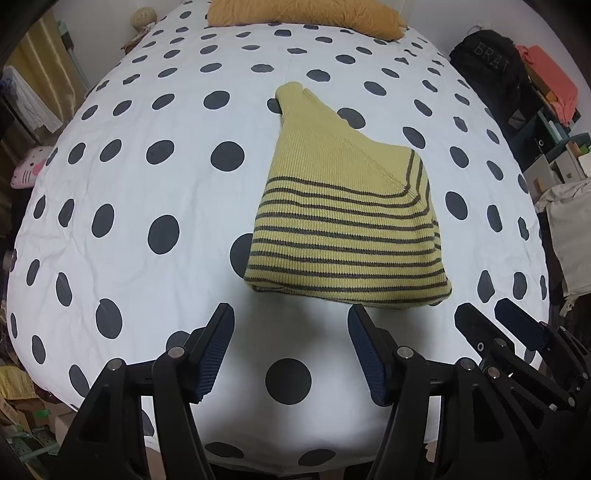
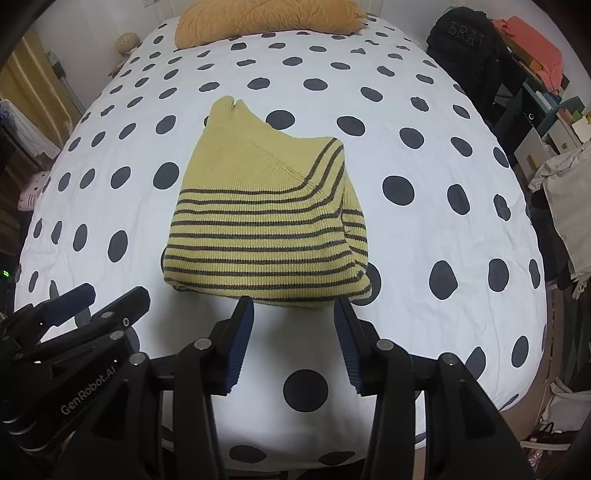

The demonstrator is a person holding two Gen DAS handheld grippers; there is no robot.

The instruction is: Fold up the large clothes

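A yellow knit sweater with dark stripes (image 1: 343, 225) lies folded into a compact bundle on the white polka-dot bed (image 1: 147, 184); it also shows in the right wrist view (image 2: 266, 229). My left gripper (image 1: 290, 314) is open and empty, just short of the sweater's near edge and left of it. My right gripper (image 2: 293, 306) is open and empty, its fingertips at the sweater's near hem. The right gripper also shows at the lower right of the left wrist view (image 1: 491, 314), and the left gripper at the lower left of the right wrist view (image 2: 107, 295).
A mustard cushion (image 1: 303, 14) lies at the head of the bed (image 2: 443, 221). A black bag (image 1: 484, 66) and cluttered shelves (image 1: 546, 110) stand to the right. A pink plush (image 1: 27, 170) lies off the left edge.
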